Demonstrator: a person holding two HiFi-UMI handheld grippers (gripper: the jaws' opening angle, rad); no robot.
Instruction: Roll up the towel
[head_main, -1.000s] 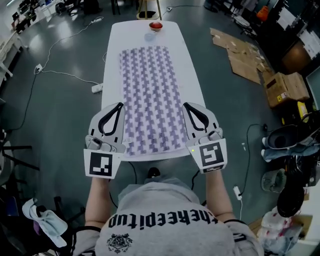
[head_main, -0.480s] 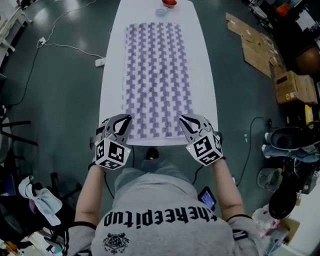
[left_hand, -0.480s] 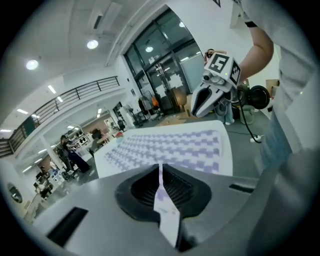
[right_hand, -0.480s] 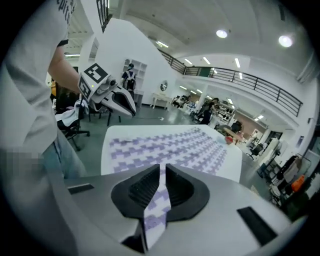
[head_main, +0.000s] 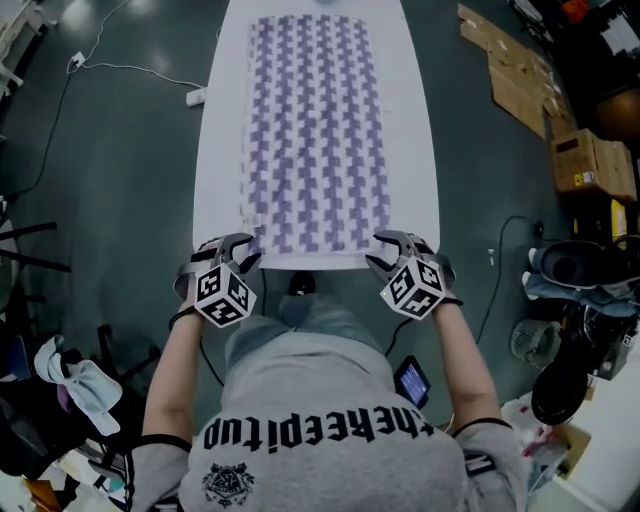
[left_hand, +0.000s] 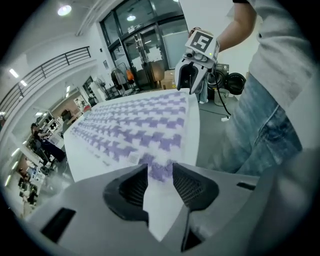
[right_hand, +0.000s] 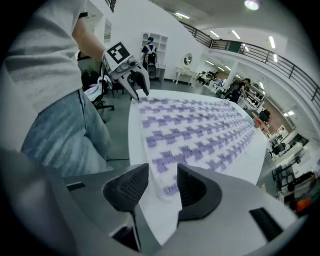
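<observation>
Lining up: I'm at the first grasp; the towel (head_main: 312, 130) lies flat on the table (head_main: 415, 150), upper centre of frame.
Left hand-held gripper (head_main: 243, 252): jaws apart, just been opening, near-left corner between them, unpinched.
Right hand-held gripper (head_main: 378, 252): same (near-right corner).
Next: I'd close both on the edge, then roll evenly.

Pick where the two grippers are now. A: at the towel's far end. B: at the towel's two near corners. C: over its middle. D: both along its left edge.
B: the head view shows the left gripper and right gripper at the near corners of the towel. Their jaws have just been opening, and the towel edge in each gap is not pinched.
</observation>
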